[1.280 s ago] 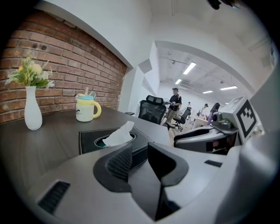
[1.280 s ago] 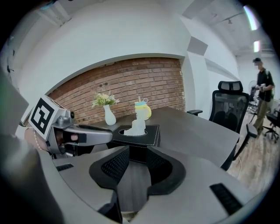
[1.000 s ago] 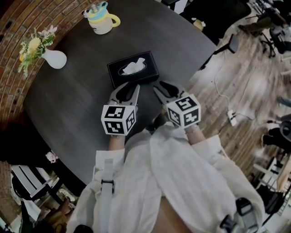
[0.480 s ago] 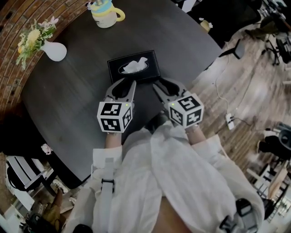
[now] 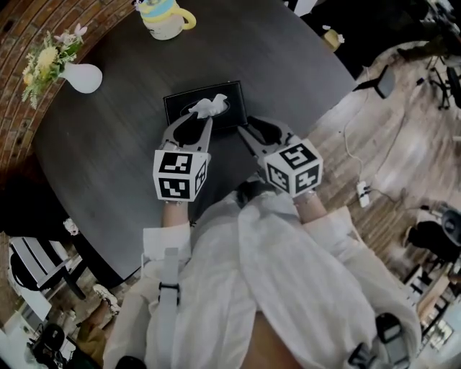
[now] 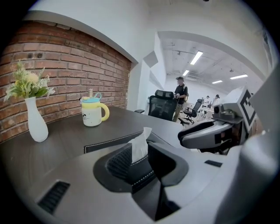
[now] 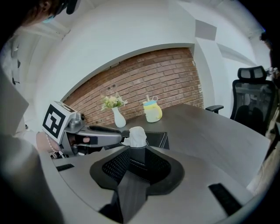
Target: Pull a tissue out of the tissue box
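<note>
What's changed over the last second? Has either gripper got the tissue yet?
Both grippers moved forward to the tissue box. The left gripper now reaches its near edge, just short of the tissue; the right gripper sits by its near right corner, its jaws having just been closing a little with nothing pressed between them. Neither holds anything. The tissue box, tissue, vase and mug stayed put.

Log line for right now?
stage: approach | left gripper: open, facing tissue | right gripper: open, fingers just closing slightly, nothing between | tissue: in box
</note>
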The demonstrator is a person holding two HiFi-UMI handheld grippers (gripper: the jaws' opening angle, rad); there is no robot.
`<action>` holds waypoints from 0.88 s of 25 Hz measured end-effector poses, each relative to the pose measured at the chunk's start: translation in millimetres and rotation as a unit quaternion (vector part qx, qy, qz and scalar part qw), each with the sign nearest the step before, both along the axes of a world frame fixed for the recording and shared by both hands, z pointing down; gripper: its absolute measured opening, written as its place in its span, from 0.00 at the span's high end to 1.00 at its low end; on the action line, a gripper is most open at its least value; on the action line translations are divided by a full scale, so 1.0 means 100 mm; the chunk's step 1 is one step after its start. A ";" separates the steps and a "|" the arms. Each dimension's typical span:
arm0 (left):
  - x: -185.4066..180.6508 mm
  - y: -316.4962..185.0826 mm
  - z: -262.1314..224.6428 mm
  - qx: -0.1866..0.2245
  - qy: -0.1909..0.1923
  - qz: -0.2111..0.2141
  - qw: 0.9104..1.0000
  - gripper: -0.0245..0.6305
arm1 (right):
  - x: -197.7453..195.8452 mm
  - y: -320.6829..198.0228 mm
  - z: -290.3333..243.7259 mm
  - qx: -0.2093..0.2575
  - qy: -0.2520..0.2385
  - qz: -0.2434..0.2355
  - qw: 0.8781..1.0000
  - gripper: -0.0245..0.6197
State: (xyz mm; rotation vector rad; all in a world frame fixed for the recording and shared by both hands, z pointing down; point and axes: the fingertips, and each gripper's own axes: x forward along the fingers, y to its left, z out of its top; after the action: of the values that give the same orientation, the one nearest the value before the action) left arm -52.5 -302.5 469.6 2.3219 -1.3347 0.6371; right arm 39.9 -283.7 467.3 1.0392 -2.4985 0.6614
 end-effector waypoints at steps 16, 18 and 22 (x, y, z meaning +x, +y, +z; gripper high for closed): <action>0.09 -0.29 0.13 -0.033 -0.054 0.040 0.997 0.74 | 0.01 -0.30 0.02 -0.004 0.000 -0.036 0.999 0.82; 0.12 -0.30 0.16 -0.039 -0.053 0.047 0.997 0.74 | 0.02 -0.32 0.05 -0.008 0.002 -0.038 0.999 0.82; 0.12 -0.34 0.20 -0.046 -0.059 0.043 0.996 0.75 | 0.03 -0.33 0.10 -0.014 0.004 -0.039 0.999 0.82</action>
State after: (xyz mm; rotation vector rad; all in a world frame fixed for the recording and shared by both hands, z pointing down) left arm -40.4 -336.6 489.5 2.3088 -1.2339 0.8552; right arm 42.6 -317.0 477.3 0.9272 -2.5006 0.6664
